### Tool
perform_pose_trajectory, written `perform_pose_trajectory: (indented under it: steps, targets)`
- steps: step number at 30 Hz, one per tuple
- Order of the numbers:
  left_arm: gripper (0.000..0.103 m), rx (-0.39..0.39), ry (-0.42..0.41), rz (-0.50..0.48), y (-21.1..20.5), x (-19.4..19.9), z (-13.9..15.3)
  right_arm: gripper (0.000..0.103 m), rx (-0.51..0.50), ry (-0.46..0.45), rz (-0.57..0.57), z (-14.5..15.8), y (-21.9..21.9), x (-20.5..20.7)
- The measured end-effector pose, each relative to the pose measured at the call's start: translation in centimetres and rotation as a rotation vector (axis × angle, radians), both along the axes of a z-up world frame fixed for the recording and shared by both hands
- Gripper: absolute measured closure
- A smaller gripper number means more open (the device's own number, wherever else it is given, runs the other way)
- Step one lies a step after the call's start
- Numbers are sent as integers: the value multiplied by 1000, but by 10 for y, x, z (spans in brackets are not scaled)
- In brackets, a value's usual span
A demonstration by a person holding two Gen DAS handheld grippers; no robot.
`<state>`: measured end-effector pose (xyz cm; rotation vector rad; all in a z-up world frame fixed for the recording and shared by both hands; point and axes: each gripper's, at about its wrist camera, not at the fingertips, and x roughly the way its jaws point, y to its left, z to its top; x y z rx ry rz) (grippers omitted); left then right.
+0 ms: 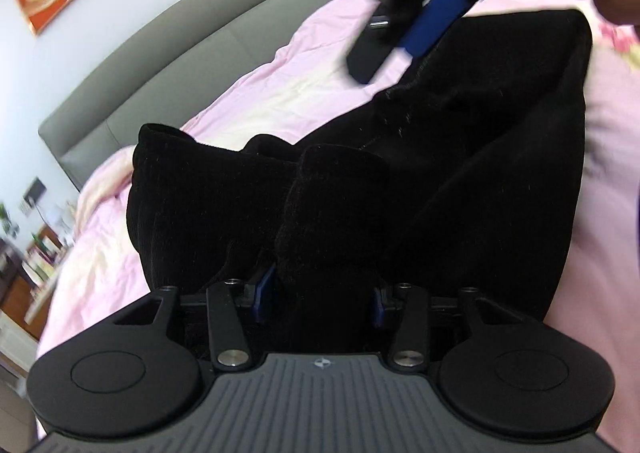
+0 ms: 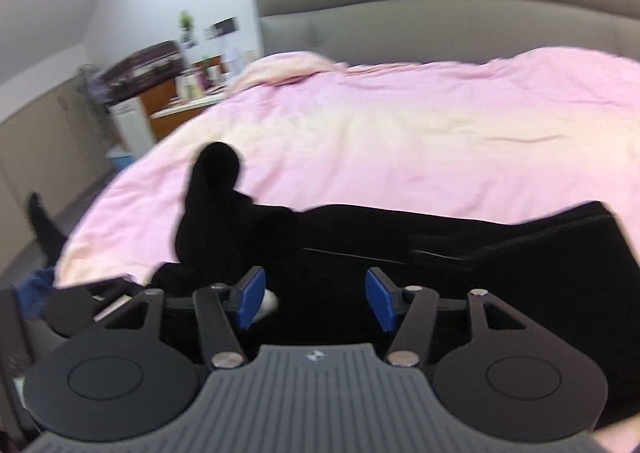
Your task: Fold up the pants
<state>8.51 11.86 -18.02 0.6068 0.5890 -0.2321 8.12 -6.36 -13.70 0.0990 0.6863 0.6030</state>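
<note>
Black pants on pink bed cover, mid-fold, both claws over the cloth

Item: black pants point(image 1: 460, 157), lying across the pink bed cover point(image 2: 400, 133) before a grey headboard point(image 2: 440, 9), partly doubled over, one bunched end standing up in a lump. Left gripper point(image 1: 322, 295): jaws parted with a thick fold of the cloth between the blue pads; whether the pads press on it I cannot tell, the black hides the contact. Right gripper point(image 2: 316, 299): jaws spread, nothing pinched, hanging just above the cloth; also seen blurred above the pants in the left wrist view. Step judged: a fold just laid, grips being let go. Next move calls for flattening the raised lump, then pinching a fresh edge for the following fold
</note>
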Motion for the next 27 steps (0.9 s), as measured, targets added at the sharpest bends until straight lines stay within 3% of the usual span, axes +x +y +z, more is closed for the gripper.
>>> perform_pose_trajectory:
  steps: [5,9,11,12,13,14,16,21,24,27]
  targets:
    - [50,-18,17,0,3,5,2,42,47,155,184,4,49,39]
    - [50,-32,25,0,9,12,2,43,36,215,196,-8,84,67]
    - [50,-35,29,0,14,12,5,51,40,236,185,-12,96,82]
    - [50,-34,30,3,15,13,6,69,54,243,198,-13,100,87]
    - [50,-39,29,10,17,14,7,76,56,237,207,-13,104,90]
    - [50,-55,29,13,21,15,10,78,51,224,215,-10,105,90]
    - [49,-96,28,9,28,15,21,85,83,205,240,-1,100,87]
    - [45,-214,17,-58,39,7,50,86,239,199,250,15,54,78]
    - [45,-211,91,-49,34,20,41,86,263,277,233,-10,37,88]
    - [45,-181,166,-28,19,30,18,83,148,330,194,-52,41,101]
